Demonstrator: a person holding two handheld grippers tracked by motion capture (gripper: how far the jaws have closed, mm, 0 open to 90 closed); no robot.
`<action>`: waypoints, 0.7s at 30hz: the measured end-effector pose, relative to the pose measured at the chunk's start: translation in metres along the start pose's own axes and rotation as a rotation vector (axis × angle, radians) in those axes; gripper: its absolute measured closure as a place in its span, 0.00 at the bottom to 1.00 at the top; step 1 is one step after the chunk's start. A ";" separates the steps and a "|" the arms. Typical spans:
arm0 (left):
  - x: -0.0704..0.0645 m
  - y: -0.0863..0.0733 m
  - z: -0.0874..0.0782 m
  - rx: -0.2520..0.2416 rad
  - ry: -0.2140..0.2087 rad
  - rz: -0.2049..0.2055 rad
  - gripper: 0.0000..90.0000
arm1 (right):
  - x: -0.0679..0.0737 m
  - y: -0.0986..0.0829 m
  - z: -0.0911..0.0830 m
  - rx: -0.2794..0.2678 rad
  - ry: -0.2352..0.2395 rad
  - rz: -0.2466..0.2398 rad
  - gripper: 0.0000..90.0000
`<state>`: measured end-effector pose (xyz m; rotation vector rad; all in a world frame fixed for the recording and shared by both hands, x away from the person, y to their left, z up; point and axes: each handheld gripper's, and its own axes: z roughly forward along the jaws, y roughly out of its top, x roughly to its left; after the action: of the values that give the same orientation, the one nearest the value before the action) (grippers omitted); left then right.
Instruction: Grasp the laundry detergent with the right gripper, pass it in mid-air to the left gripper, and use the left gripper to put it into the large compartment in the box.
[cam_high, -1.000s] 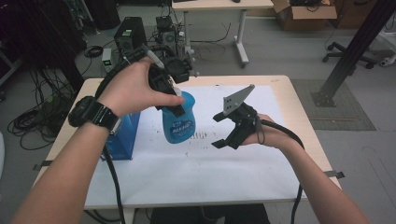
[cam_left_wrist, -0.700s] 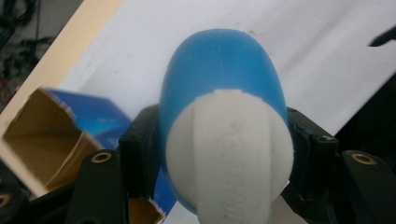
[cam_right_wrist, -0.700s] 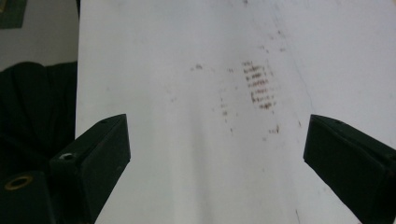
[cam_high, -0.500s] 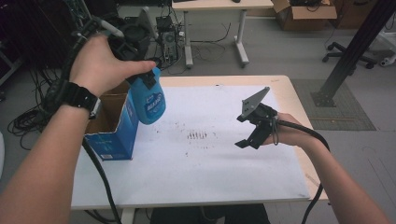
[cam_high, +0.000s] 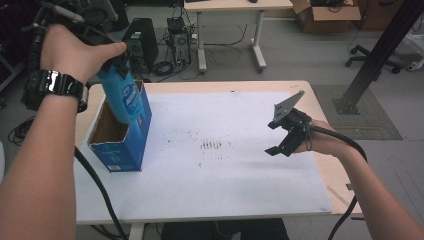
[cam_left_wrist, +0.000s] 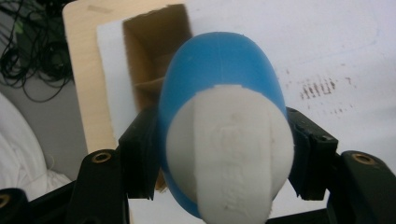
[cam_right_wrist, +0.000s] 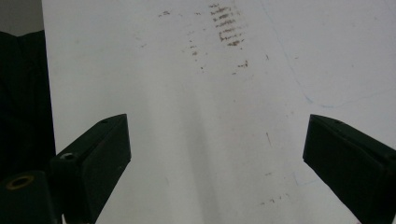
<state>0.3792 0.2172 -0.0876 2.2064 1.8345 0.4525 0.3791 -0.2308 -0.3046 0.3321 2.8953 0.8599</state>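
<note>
The left claw (cam_high: 117, 62) grips the blue bottle (cam_high: 122, 95) above the box (cam_high: 120, 142) rim (the right claw (cam_high: 285, 137) gapes, well apart).

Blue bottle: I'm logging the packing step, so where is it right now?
In the high view, at the table's left side, the blue bottle is clamped in the left claw, tilted over the open blue box.

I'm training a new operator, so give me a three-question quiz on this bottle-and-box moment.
1. True or false: the left gripper is shut on the blue bottle.
2. Where does the bottle's lower end point? A) into the open blue box B) at the dark smudges C) off the table
3. Fill in: the right gripper has its jaws ____.

Key: 1 true; 2 A; 3 open.
</note>
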 end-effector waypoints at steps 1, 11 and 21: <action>0.004 0.000 0.000 -0.001 0.005 -0.013 0.42 | 0.000 -0.001 0.000 0.005 0.000 0.007 0.08; 0.029 -0.005 0.012 0.018 0.019 -0.083 0.42 | -0.005 -0.012 -0.007 0.032 -0.016 0.021 0.08; 0.037 -0.011 0.029 0.041 0.023 -0.094 0.42 | -0.005 -0.016 -0.008 0.031 -0.014 0.024 0.08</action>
<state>0.3867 0.2556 -0.1155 2.1382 1.9667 0.4275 0.3798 -0.2494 -0.3071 0.3755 2.8997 0.8136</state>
